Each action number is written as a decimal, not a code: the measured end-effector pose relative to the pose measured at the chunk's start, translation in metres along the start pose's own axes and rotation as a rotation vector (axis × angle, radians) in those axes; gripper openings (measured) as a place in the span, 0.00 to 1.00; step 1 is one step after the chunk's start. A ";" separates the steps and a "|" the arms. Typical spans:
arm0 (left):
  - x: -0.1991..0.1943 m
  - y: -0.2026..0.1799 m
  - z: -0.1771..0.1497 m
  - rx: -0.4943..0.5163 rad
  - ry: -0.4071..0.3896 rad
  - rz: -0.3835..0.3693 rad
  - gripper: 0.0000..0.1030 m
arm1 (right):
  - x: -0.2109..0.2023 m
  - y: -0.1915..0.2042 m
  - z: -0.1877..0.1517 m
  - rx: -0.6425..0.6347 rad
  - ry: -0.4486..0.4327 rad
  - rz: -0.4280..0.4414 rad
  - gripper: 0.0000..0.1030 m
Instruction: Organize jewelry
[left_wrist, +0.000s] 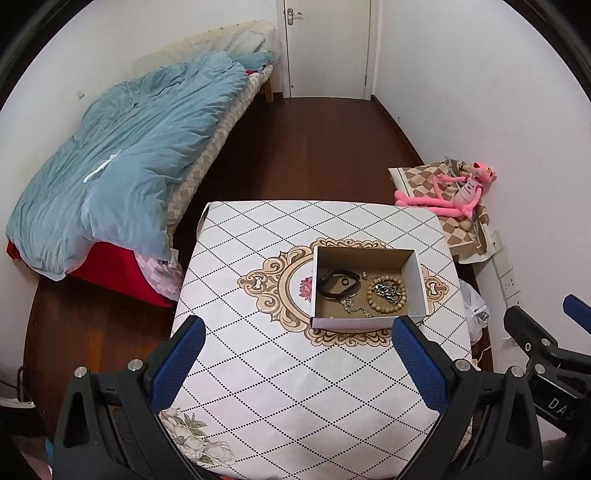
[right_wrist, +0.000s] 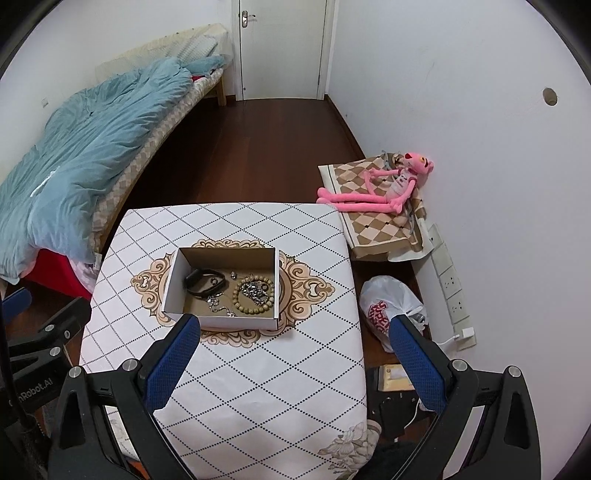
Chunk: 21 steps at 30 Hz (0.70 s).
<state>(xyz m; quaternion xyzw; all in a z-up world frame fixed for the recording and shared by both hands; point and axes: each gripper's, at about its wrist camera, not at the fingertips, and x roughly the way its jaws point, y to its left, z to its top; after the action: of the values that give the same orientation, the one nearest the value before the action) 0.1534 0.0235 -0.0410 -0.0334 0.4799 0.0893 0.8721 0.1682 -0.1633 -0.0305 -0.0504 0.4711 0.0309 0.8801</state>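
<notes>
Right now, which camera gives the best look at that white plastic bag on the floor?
The right wrist view: the white plastic bag shows nearly whole beside the table, red print visible. The left wrist view catches only a sliver past the table's edge.

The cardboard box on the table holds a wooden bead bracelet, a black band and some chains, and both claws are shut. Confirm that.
Not quite: both claws are open, and empty. The left claw and right claw show this in their own wrist views. The cardboard box does hold the bead bracelet, black band and chains.

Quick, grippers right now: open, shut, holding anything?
Left gripper: open, holding nothing, above the table short of the box.
Right gripper: open, holding nothing.
</notes>
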 end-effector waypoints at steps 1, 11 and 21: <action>0.000 0.000 0.000 0.001 0.000 -0.001 1.00 | 0.000 0.000 0.000 0.000 0.001 0.000 1.00; 0.001 0.001 0.001 0.001 -0.005 0.004 1.00 | 0.002 0.002 0.000 -0.005 0.007 0.002 1.00; 0.001 0.001 0.000 0.001 -0.006 0.006 1.00 | 0.002 0.002 -0.003 -0.001 0.008 0.005 1.00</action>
<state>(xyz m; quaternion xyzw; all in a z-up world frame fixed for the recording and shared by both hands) 0.1537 0.0249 -0.0413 -0.0315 0.4773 0.0919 0.8733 0.1667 -0.1619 -0.0338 -0.0498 0.4749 0.0329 0.8780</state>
